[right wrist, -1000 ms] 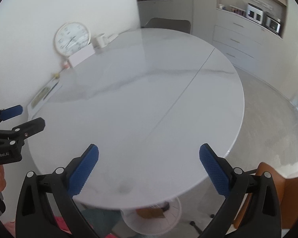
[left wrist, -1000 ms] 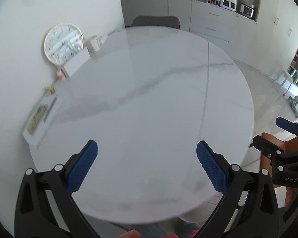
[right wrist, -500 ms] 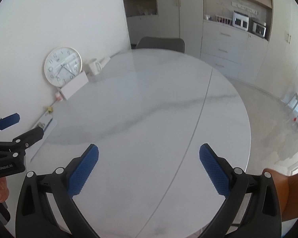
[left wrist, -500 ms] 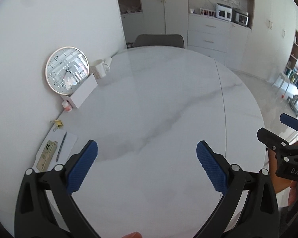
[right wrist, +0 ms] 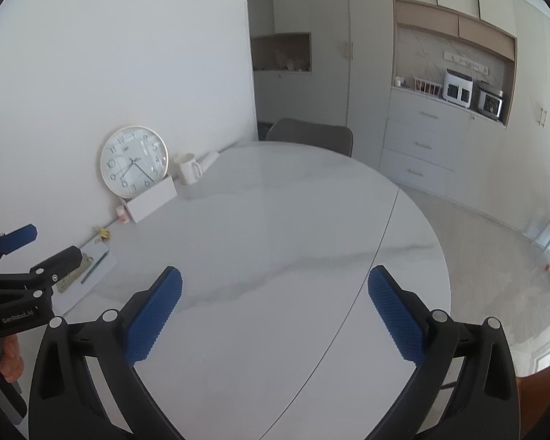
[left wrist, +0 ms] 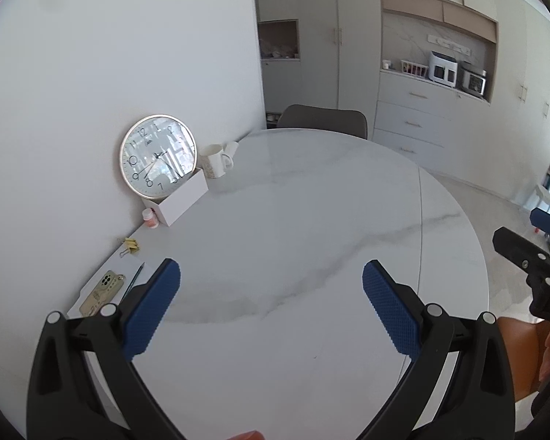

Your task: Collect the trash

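A round white marble table point(left wrist: 293, 238) fills both wrist views, and I make out no plain trash on it. My left gripper point(left wrist: 271, 275) hangs open above the table's near part with nothing between its blue pads. Beside it, my right gripper point(right wrist: 275, 278) is open and empty too. Each one shows at the edge of the other's view: the right gripper point(left wrist: 531, 249) at the right edge, the left gripper point(right wrist: 29, 253) at the left. Small items along the wall side include a pink bottle point(left wrist: 150, 217) and yellow binder clips point(left wrist: 130, 245).
A clock point(left wrist: 157, 156) leans on the wall behind a white box point(left wrist: 183, 198), with mugs point(left wrist: 212, 161) to its right. A phone point(left wrist: 102, 293) and a pen lie on paper. A grey chair point(left wrist: 322, 119) stands at the far side, an orange chair point(left wrist: 520, 352) at near right.
Both views have tilted upward, from the table's near edge toward the wall, clock and cabinets. Both grippers stayed open and empty.
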Demonstrator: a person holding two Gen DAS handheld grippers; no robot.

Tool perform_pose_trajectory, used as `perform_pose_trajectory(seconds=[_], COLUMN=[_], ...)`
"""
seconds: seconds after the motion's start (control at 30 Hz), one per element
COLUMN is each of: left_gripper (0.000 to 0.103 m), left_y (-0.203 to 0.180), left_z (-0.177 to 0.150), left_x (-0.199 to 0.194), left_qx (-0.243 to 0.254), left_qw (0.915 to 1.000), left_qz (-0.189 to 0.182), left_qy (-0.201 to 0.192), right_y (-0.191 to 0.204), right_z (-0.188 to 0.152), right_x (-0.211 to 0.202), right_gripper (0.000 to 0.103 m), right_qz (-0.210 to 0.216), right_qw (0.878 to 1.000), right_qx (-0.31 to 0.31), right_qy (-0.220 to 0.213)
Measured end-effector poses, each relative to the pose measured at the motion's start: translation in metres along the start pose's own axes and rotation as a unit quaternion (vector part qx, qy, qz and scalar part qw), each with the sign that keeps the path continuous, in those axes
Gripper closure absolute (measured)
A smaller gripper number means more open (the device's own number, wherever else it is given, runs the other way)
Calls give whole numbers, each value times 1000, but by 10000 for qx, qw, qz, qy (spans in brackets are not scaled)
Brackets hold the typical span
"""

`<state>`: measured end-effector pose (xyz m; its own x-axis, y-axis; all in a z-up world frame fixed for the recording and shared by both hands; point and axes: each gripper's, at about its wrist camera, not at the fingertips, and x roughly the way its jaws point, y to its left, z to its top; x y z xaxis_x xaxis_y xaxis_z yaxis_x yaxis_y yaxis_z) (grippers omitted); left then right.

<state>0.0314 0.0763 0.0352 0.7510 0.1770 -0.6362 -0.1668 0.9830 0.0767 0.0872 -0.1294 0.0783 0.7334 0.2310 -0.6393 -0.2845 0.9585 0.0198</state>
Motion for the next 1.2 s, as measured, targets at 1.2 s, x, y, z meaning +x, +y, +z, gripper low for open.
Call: perform_pose_trajectory(seconds=[1.2], left_gripper=[8], left_y=[-8], left_z=[-11], left_x=[-13], left_qx=[75], left_qw=[9999], left_qz=[-81], left_qy=[12], right_y=[-8], right_z=[-12], right_x=[-19], right_gripper=[2], right_qz=[-42], right_qw=[10000], right_qx=[52], right_qy=[-26])
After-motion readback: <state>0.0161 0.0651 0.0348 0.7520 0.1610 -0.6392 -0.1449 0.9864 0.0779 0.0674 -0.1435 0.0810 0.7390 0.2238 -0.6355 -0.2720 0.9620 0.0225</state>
